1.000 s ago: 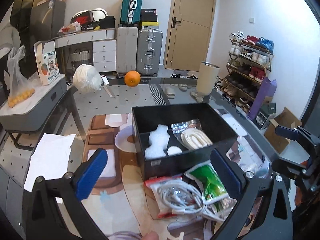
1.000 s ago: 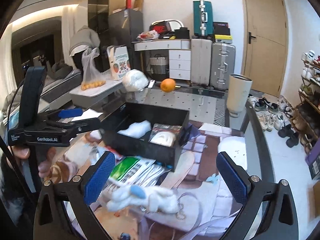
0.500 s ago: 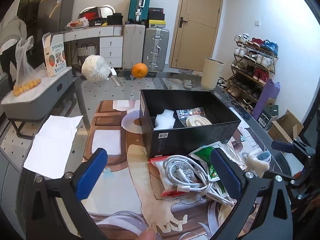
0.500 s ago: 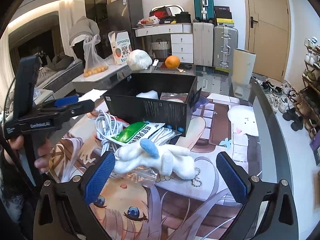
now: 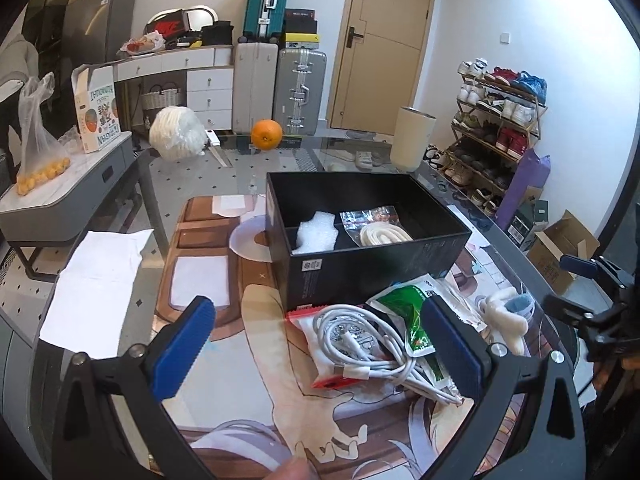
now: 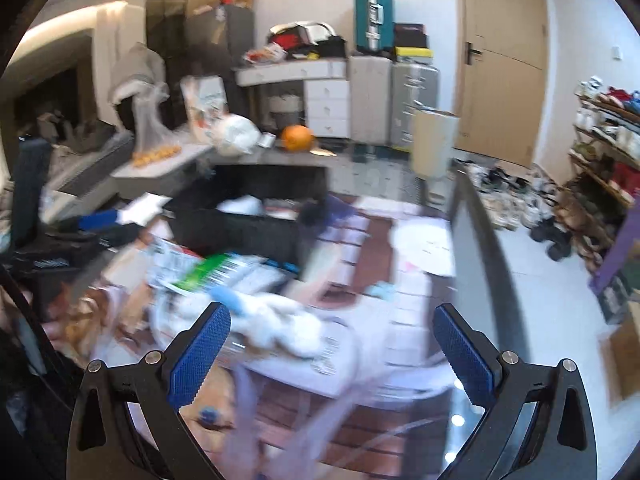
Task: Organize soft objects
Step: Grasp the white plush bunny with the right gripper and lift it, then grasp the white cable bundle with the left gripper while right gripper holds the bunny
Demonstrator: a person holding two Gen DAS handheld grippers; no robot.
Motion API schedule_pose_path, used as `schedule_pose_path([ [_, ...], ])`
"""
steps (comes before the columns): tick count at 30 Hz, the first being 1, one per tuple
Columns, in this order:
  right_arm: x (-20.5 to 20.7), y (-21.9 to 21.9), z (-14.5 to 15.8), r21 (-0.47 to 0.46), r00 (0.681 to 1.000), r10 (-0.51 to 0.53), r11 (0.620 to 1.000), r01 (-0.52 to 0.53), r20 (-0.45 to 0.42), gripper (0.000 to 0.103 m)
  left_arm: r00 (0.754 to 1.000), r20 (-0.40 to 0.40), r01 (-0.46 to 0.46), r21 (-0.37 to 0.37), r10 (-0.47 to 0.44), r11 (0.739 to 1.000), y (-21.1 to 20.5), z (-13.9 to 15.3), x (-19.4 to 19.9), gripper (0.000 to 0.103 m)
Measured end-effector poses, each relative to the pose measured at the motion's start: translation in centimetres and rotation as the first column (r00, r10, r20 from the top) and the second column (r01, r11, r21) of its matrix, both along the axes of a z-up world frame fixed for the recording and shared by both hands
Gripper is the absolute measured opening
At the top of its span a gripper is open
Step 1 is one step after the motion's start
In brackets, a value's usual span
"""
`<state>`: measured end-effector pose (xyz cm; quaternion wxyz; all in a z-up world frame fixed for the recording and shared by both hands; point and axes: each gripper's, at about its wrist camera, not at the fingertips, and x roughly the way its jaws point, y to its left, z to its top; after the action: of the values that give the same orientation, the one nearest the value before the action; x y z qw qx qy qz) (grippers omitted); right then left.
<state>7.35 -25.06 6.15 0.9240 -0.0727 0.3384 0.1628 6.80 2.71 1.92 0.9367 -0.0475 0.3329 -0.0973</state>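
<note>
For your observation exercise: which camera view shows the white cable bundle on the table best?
The left wrist view: the white cable bundle lies sharp, coiled on a red-edged packet in front of the black box. The right wrist view is motion-blurred; the cable cannot be told apart there.

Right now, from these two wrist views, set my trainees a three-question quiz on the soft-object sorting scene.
1. True or false: the black box is empty.
2. The white cable bundle lies: A) inside the box, B) on the mat in front of it, C) on the shoe rack.
3. Fill in: both the left gripper and the right gripper are ____.

Key: 1 false; 2 B; 3 open.
</note>
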Motion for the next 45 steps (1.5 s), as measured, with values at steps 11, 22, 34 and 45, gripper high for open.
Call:
schedule_pose_path([
  [11, 1.3, 2.5, -3.4, -0.166, 0.994, 0.076, 0.982, -0.089, -0.082, 0.103, 0.997, -0.044, 0.067, 0.056, -0.065, 0.996, -1.3, -0.7, 0.2, 0.103],
  [22, 4.9, 3.3, -4.5, -0.081, 0.981, 0.105, 0.990, -0.120, -0.163, 0.102, 0.996, -0.065, 0.058, 0.043, -0.055, 0.997, -0.7, -1.2, 0.6, 0.103],
  [34, 6.3, 4.8, -5.2, 0.013, 0.957, 0.175, 0.984, -0.176, -0.230, 0.050, 0.996, -0.076, 0.050, 0.022, -0.049, 0.998, 0.1, -1.2, 0.7, 0.103],
  [45, 3.5, 4.5, -3.0, -0.007, 0.983, 0.156, 0.988, -0.157, -0.102, 0.030, 0.993, -0.101, 0.060, 0.037, -0.056, 0.997, -0.4, -1.6, 0.5, 0.103],
])
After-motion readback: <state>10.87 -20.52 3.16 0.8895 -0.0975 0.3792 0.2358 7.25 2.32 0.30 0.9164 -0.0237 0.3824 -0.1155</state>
